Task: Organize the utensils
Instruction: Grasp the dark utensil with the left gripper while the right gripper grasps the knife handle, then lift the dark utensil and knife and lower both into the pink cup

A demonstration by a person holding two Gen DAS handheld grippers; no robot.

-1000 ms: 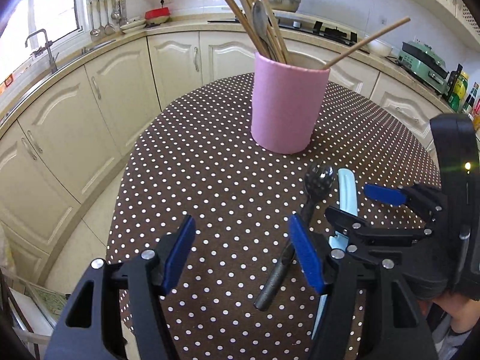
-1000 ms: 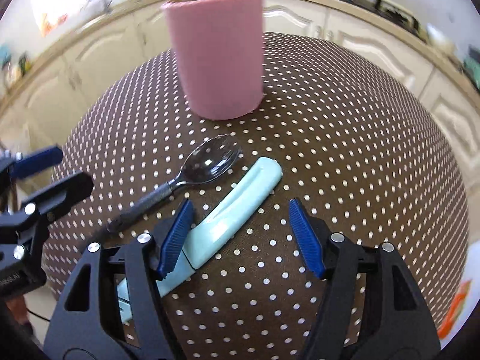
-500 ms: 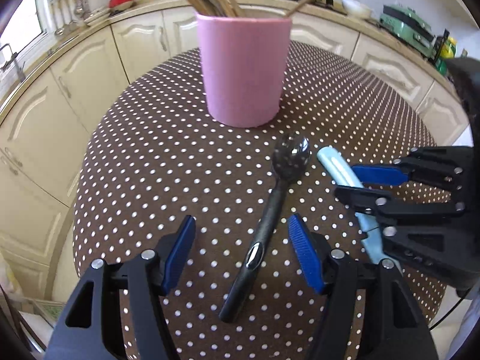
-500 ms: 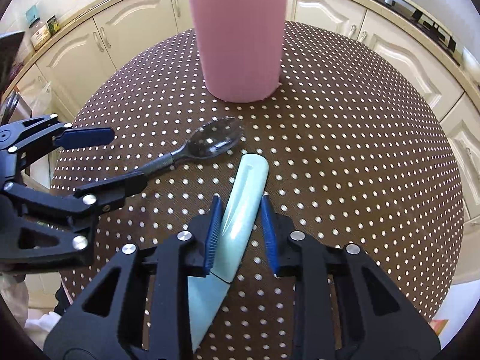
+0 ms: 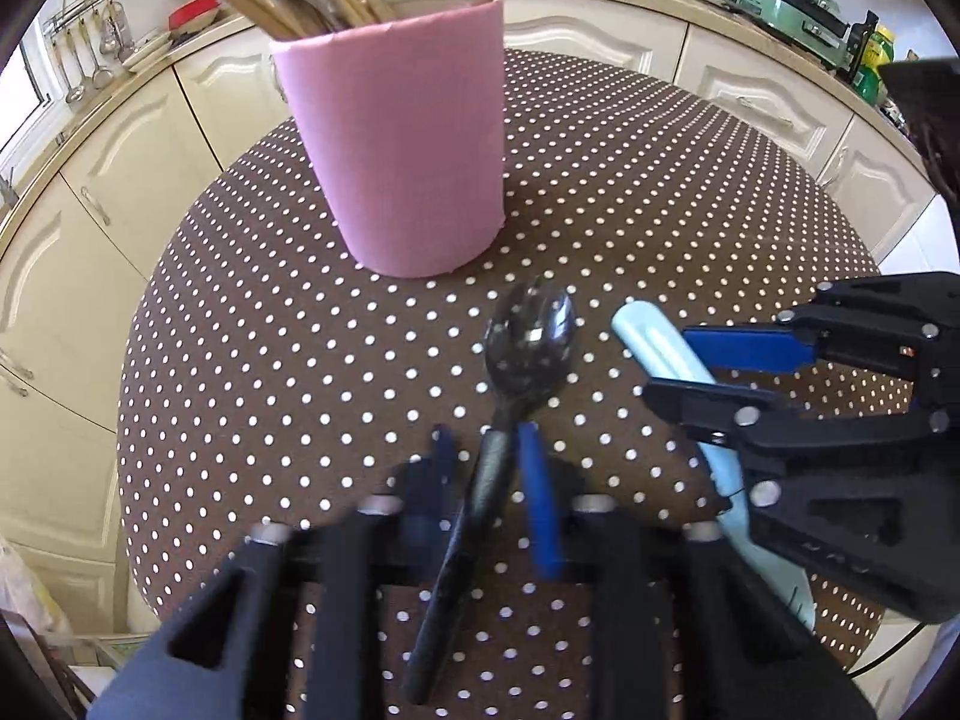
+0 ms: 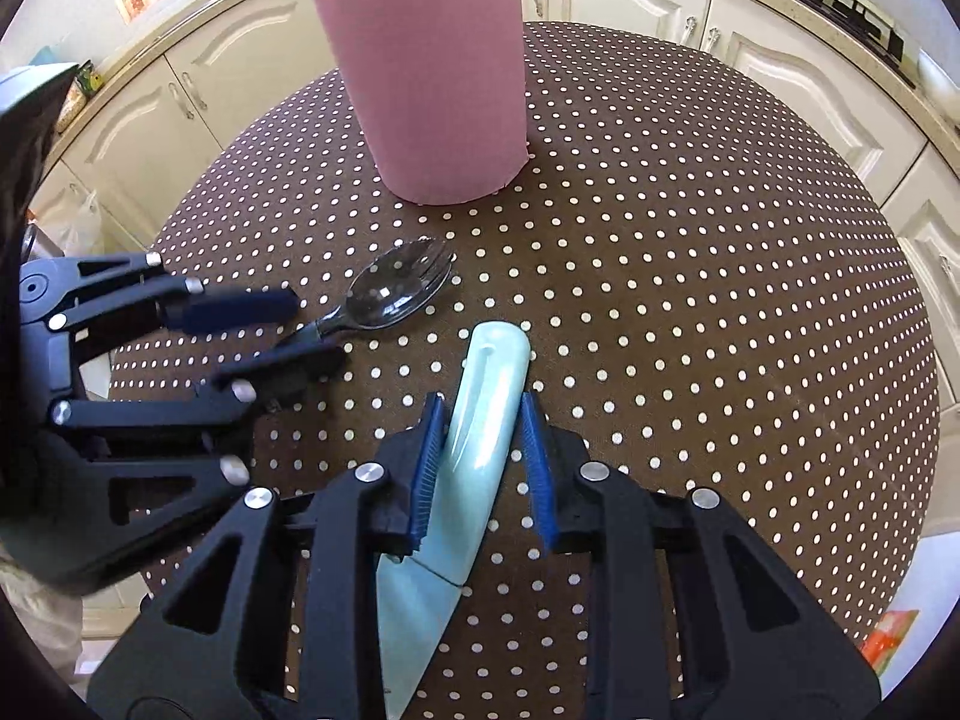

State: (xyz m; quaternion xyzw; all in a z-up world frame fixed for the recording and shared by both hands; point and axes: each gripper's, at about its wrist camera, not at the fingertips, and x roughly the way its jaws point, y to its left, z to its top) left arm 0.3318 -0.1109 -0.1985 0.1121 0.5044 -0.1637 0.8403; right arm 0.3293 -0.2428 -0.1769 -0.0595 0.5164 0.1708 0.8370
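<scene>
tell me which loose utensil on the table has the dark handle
The spork, between the closing left gripper jaws; the knife beside it is all pale blue.

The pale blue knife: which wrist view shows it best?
Right wrist: the knife runs full length, handle between the right gripper pads, blade toward the camera. Left wrist shows only its handle; the gripper hides the rest.

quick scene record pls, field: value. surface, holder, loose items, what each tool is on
surface: round table, brown polka-dot cloth
holder: pink cup, upright, wooden utensils inside
loose items: spork and light blue knife, side by side in front of the cup
left tool: jaws closing around the spork's dark handle
right tool: clamped on the knife's handle, blade toward the camera
</scene>
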